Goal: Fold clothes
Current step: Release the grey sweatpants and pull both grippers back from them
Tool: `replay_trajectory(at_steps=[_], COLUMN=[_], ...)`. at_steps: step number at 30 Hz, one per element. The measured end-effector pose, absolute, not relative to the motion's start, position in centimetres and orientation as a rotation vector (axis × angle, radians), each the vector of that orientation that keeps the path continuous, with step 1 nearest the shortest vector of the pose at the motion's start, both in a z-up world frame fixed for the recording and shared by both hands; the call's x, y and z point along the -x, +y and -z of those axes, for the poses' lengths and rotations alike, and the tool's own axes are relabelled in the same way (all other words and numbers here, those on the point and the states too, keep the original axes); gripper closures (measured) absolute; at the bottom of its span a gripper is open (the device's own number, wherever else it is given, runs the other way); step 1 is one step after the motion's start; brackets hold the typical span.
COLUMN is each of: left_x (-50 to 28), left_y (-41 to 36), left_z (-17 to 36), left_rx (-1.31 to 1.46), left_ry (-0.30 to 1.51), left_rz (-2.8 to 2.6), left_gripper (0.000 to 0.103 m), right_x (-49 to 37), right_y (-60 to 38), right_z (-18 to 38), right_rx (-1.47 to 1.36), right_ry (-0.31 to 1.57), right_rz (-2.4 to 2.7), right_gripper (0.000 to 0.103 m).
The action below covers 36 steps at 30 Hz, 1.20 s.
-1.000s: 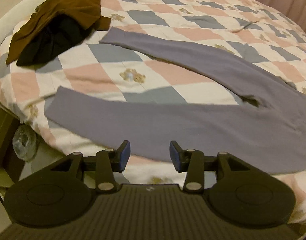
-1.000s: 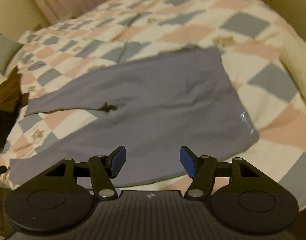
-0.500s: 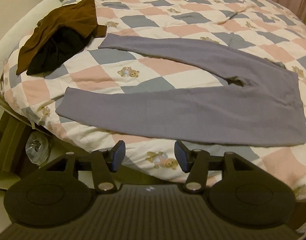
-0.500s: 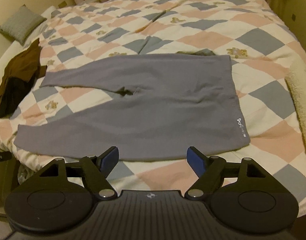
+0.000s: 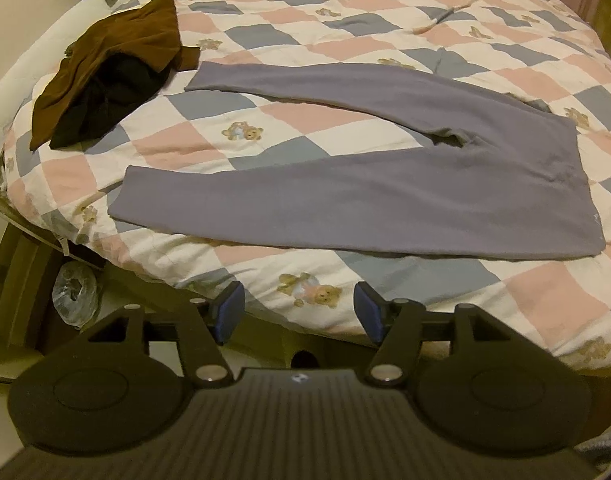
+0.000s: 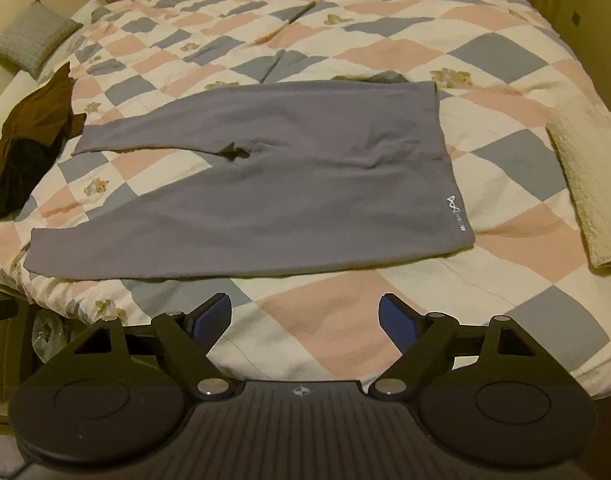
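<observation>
Grey-purple trousers (image 5: 385, 200) (image 6: 265, 184) lie spread flat on the checked quilt (image 5: 345, 40) (image 6: 505, 60), legs splayed to the left, waistband with a small white logo (image 6: 456, 216) to the right. My left gripper (image 5: 299, 312) hangs open over the bed's near edge, short of the trousers' near leg. My right gripper (image 6: 305, 320) is open too, above the quilt in front of the waistband end. Neither holds anything.
A heap of brown and black clothes (image 5: 109, 68) (image 6: 29, 136) lies at the far left beside the leg cuffs. A grey cushion (image 6: 33, 38) sits behind it. A cream fleecy cloth (image 6: 589, 184) lies at the right. A clear plastic bag (image 5: 74, 298) sits beside the bed.
Both grippers have drawn back and up from the trousers, so the whole garment and the bed's edge now show. Both jaws stand wider than a second ago.
</observation>
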<state>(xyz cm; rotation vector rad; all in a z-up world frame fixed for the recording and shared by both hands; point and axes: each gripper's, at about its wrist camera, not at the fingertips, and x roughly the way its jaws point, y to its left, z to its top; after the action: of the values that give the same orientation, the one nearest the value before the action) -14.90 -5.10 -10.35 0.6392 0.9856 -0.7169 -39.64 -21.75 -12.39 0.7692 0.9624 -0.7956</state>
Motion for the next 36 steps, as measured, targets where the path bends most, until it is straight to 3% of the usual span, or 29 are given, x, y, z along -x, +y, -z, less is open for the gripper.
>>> replay_trajectory(at_steps=[16, 21, 36], left_x=[15.0, 14.0, 11.2], left_y=[-6.8, -6.6, -6.0], left_z=[8.9, 8.6, 9.0], left_rx=[-0.611, -0.586, -0.622], left_ry=[0.932, 0.929, 0.933], left_rz=[0.708, 0.713, 0.680], left_gripper=[0.040, 0.027, 0.022], right_x=[41.5, 41.7, 39.3], right_y=[-24.1, -24.9, -25.6], right_z=[12.7, 12.3, 12.5], right_rx=[-0.818, -0.826, -0.779], right_ry=[0.925, 0.891, 0.950], right_rz=[0.816, 0.815, 0.805], right_gripper=[0.018, 0.015, 0.009])
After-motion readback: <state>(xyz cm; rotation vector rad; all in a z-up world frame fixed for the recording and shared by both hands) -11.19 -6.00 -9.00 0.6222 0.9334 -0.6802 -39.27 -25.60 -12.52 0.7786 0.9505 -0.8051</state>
